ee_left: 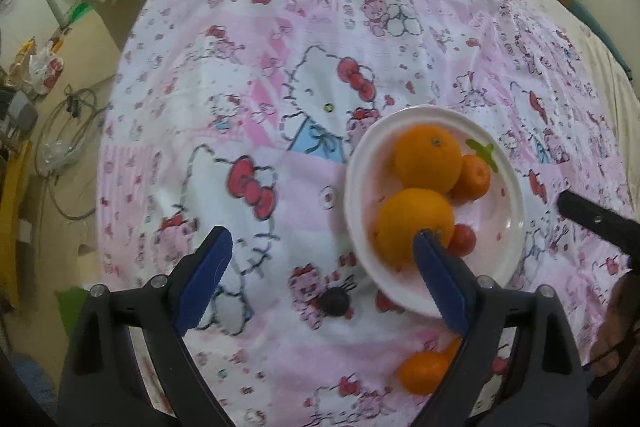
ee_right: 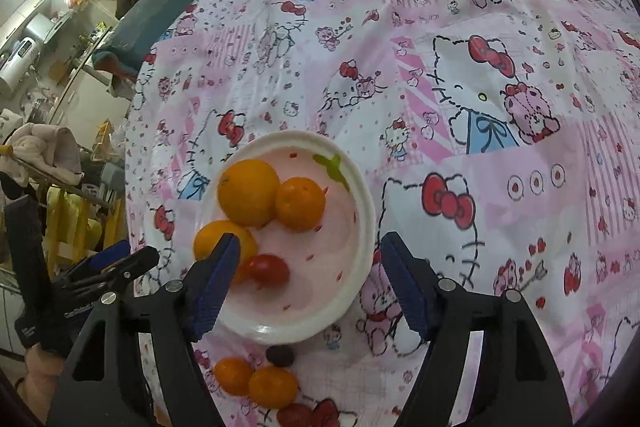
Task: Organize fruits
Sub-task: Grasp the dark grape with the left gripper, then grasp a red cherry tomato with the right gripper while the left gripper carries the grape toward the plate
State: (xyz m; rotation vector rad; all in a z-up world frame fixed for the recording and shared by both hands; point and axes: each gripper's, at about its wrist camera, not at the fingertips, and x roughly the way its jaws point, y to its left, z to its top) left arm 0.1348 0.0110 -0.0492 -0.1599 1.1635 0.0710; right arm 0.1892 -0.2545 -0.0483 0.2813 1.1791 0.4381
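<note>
Both grippers, left (ee_left: 324,259) and right (ee_right: 308,263), fingers spread empty over plate (ee_right: 360,227); bedsheet (ee_right: 480,147) beyond lies open.

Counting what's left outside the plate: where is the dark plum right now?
The dark plum lies on the bedsheet just off the white plate rim's near edge, beside two small oranges in the right wrist view.
</note>
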